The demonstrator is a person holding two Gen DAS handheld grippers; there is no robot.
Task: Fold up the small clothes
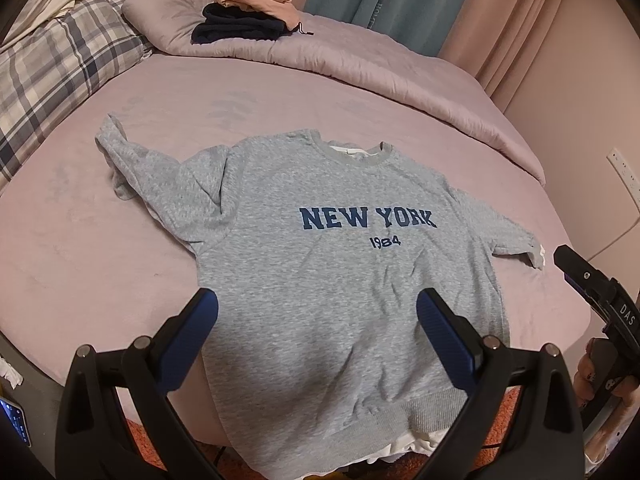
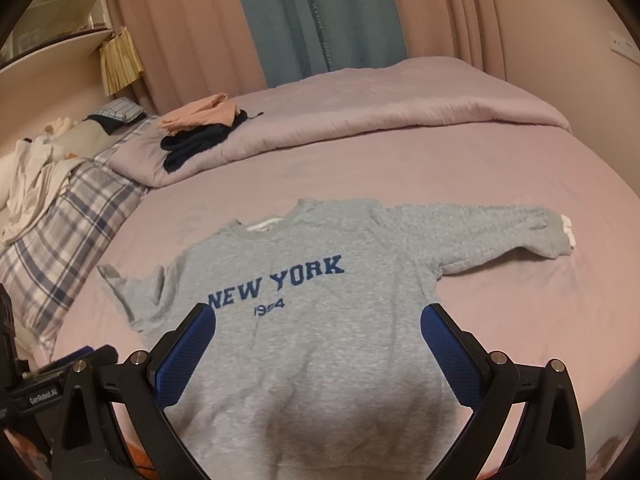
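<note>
A grey sweatshirt (image 1: 320, 272) printed NEW YORK 1984 lies face up and flat on the pink bed (image 1: 120, 248), sleeves spread to both sides, hem hanging over the near edge. It also shows in the right wrist view (image 2: 328, 340). My left gripper (image 1: 318, 308) is open and empty, hovering over the sweatshirt's lower body. My right gripper (image 2: 318, 320) is open and empty above the lower body too. The right gripper's body (image 1: 596, 296) shows at the right edge of the left wrist view; the left gripper's body (image 2: 44, 380) shows at the lower left of the right wrist view.
A stack of folded clothes, peach on navy (image 1: 248, 16), sits on the rolled-back pink duvet (image 1: 360, 52) at the far side. A plaid pillow (image 1: 52, 68) lies at the far left. Curtains (image 2: 312, 12) hang behind. A phone (image 1: 14, 420) is at the lower left.
</note>
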